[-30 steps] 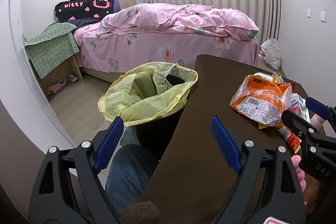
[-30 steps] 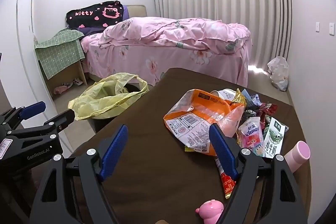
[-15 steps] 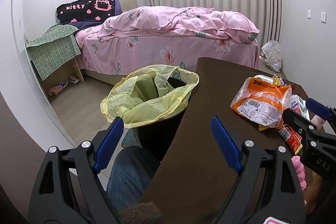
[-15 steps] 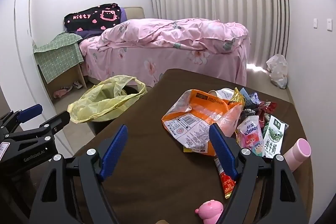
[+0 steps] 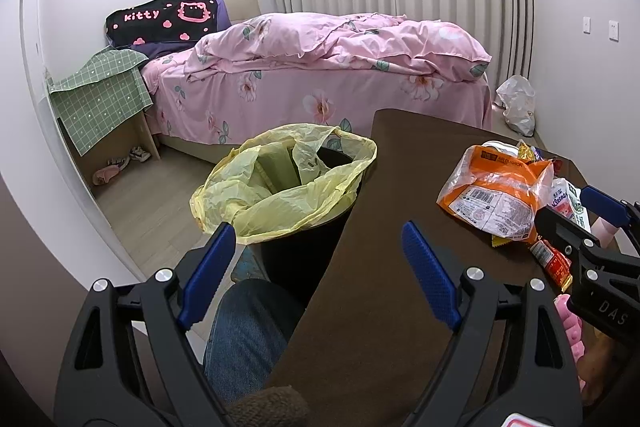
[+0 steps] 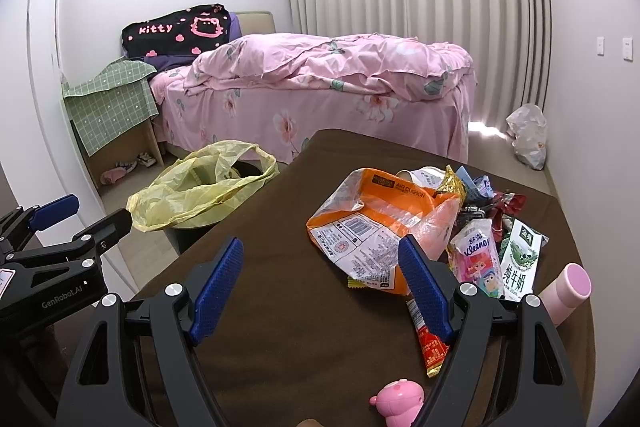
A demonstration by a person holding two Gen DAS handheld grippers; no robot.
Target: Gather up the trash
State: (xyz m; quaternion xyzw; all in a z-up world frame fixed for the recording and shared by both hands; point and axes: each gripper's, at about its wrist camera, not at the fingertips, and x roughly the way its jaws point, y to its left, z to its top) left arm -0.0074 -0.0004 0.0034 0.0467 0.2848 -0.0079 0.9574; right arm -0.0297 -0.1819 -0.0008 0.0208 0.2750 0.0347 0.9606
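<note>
Much of the litter heap at the far right of the dark brown table is hard to make out: a crumpled orange-and-clear plastic snack bag lies on top and covers the wrappers behind it, so only the edges of a gold foil wrapper and some blue and red scraps show. In the left wrist view the same orange bag is partly cut off by the right gripper, which blocks the packets beyond it. Just beside the bag lie a small Kleenex tissue pack with cartoon print, a white-and-green milk carton and a red sachet half hidden under a blue finger pad. A pink cylindrical bottle lies at the table's right edge, and a pink pig-shaped toy sits near the front edge. The black bin lined with a yellow plastic bag stands on the floor against the table's left side, well apart from the heap. The left gripper hangs with fingers spread wide, holding nothing, above a knee in blue jeans. The right gripper is likewise spread and empty above the table. A bed with pink floral bedding stands behind.
</note>
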